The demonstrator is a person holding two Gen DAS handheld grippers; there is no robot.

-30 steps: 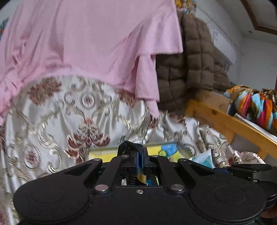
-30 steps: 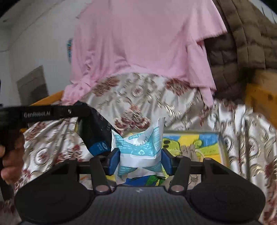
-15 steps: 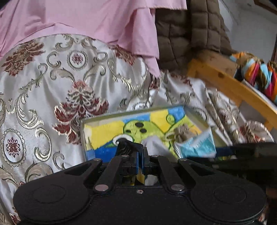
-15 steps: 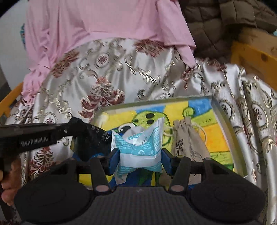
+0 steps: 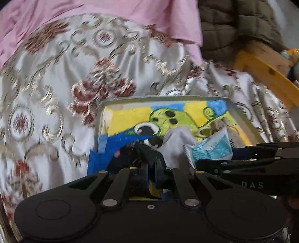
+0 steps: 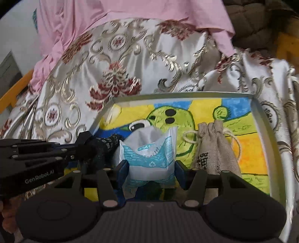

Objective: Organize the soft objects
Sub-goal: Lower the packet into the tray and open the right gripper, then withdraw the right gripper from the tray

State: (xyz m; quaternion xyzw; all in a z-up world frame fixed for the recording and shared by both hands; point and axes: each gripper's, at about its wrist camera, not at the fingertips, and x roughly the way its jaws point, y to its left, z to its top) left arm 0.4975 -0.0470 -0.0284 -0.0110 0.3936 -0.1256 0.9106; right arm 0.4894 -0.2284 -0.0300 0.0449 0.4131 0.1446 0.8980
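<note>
A metal-rimmed tray with a yellow, blue and green cartoon painted inside lies on the satin cloth. My right gripper has its blue pads against the sides of a white and teal packet, low over the tray; its jaws are opening. A burlap drawstring pouch lies in the tray just right of it. My left gripper pinches a black fabric pouch at its tips over the tray's near-left corner; its jaws are starting to open. The packet shows to its right.
A silver satin cloth with red and gold flowers covers the surface around the tray. Pink fabric hangs behind it, with a brown quilted jacket and a wooden frame at the right. A hand holds the left gripper.
Both grippers have come down and tipped toward the tray, which now fills the lower views. The packet and the black pouch have sunk with them to just above the tray floor.
</note>
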